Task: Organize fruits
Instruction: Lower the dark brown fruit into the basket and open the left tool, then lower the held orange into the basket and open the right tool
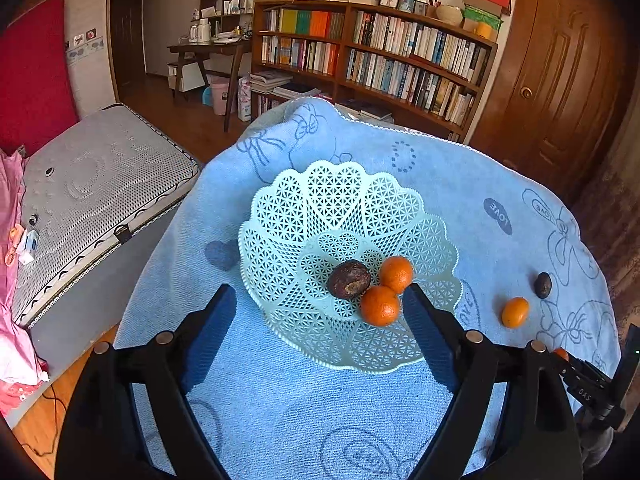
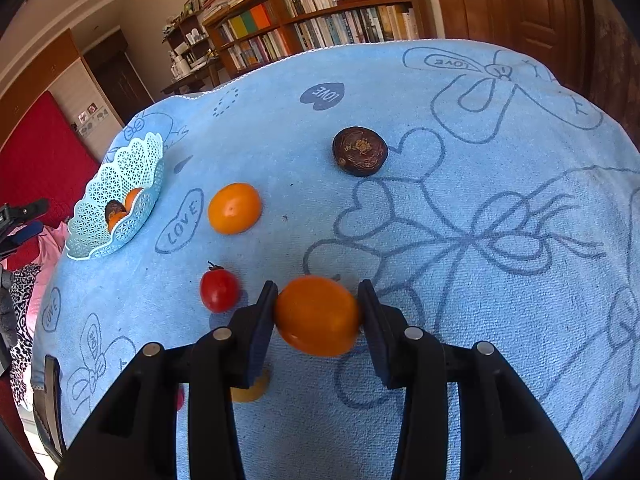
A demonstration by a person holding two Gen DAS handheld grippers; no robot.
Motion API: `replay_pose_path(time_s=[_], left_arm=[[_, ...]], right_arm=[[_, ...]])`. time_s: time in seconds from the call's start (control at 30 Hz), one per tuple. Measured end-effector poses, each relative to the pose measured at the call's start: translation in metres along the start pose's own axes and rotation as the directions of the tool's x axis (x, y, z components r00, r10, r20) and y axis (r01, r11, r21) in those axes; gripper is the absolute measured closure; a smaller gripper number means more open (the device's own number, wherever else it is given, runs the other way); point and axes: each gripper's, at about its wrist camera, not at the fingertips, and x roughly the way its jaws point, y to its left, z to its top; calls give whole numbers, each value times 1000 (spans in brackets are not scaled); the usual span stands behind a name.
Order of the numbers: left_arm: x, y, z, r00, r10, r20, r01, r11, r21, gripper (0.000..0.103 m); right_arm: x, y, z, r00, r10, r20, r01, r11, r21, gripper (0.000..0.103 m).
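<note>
Fruits lie split between the mint lattice basket (image 1: pixel 348 264) and the blue towel (image 2: pixel 400 100) spread over the table. Starting on the left, the left gripper (image 1: pixel 320 312) hovers with its fingers wide apart and empty, the near rim of the basket between them. Just ahead of the fingertips, inside the basket, sit a dark brown fruit (image 1: pixel 349 279) and two small oranges (image 1: pixel 380 306), all touching one another; the nearer orange lies just beside the right fingertip.

Further right, the right gripper (image 2: pixel 318 312) has its fingers clamped on an orange fruit (image 2: pixel 318 315), one pad on each side, and the fruit looks lifted slightly off the towel, though its blurred edge makes that hard to confirm. The step in hand, as I judge it, is carrying this fruit to the basket, which stands well off to the left and ahead of these fingers. Doing it well means keeping the squeeze steady, raising the fruit above the scalloped rim, and releasing low over the centre so it does not bounce out.

A red cherry tomato (image 2: pixel 219 290) rests just left of the left finger, and another orange fruit (image 2: pixel 235 208) lies ahead on the direct line to the basket; a low carry could knock either. A second dark fruit (image 2: pixel 360 151) sits ahead and slightly right, clear of the route. Something yellowish shows under the left finger, too hidden to name.
</note>
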Motion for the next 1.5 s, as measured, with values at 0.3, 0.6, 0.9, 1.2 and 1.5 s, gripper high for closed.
replay_pose_path(time_s=[0.3,0.6,0.9,1.2,1.5], left_arm=[[-45,22,-5,998,-16,60,16,1000,-3,11],[-84,43,-21,988,-75,137,78,997,-19,8],[-98,76,-40,983,-65,172,77,995,-64,8],[-102,93,-45,978,-91,189,110,990,-91,8],[-96,90,-46,979,-102,175,120,988,-96,4]], right_arm=[[-9,24,10,1000,26,17,-25,999,-45,61],[-5,98,31,994,108,4,-106,981,-162,61],[16,191,45,985,171,-30,-172,941,-291,61],[45,239,61,987,156,-50,-163,932,-324,61],[49,224,66,988,149,-30,-151,951,-271,48]])
